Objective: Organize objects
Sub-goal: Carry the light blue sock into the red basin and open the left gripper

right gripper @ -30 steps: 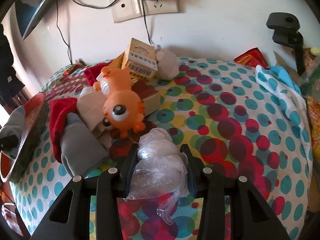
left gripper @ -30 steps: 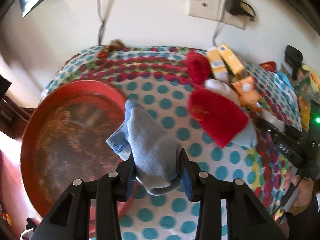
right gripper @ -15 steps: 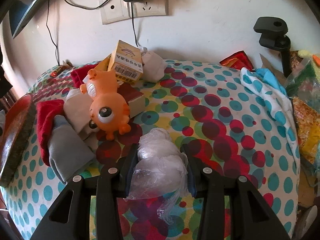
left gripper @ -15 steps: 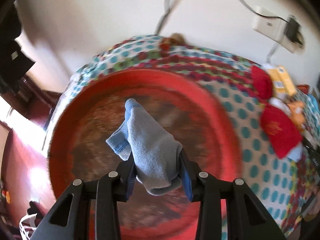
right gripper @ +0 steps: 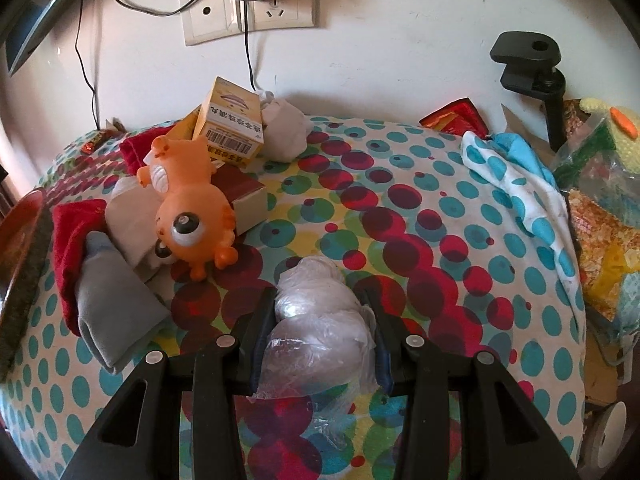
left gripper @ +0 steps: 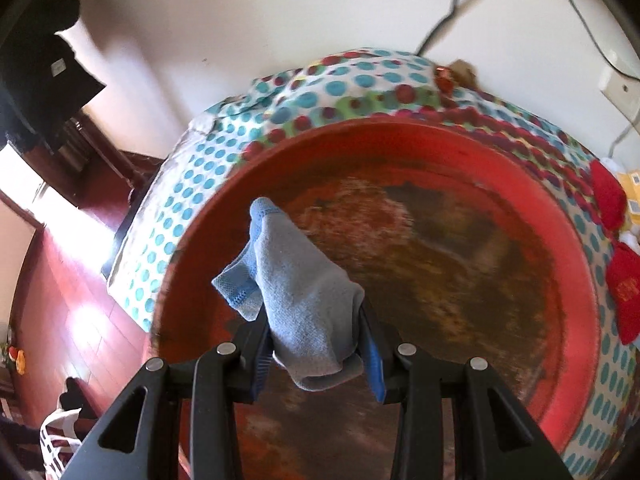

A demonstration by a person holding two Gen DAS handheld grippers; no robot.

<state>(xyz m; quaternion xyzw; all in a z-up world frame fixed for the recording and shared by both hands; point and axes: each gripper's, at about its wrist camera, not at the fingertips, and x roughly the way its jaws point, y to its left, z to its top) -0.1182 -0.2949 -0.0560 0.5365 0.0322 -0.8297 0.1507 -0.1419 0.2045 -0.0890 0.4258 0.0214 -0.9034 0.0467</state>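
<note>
My left gripper (left gripper: 314,320) is shut on a light blue sock (left gripper: 296,292) and holds it over the inside of a large red round tray (left gripper: 440,148), above its left half. My right gripper (right gripper: 320,312) is shut on a crumpled clear plastic bag (right gripper: 316,320) just above the polka-dot tablecloth (right gripper: 420,220). In the right wrist view, an orange fish toy (right gripper: 188,212), a yellow box (right gripper: 230,128), a grey sock (right gripper: 112,292) and a red cloth (right gripper: 70,232) lie in a heap to the left.
The red tray's edge (right gripper: 20,248) shows at the far left of the right wrist view. A spotted white-and-blue cloth (right gripper: 516,176), snack bags (right gripper: 600,232) and a black clamp (right gripper: 532,60) stand at the right. Wall sockets with cables (right gripper: 256,12) are behind. The floor (left gripper: 60,280) drops off left of the table.
My left gripper has swung left with the blue sock, from over the tablecloth to over the red tray. My right gripper has shifted slightly with the bag still in it.
</note>
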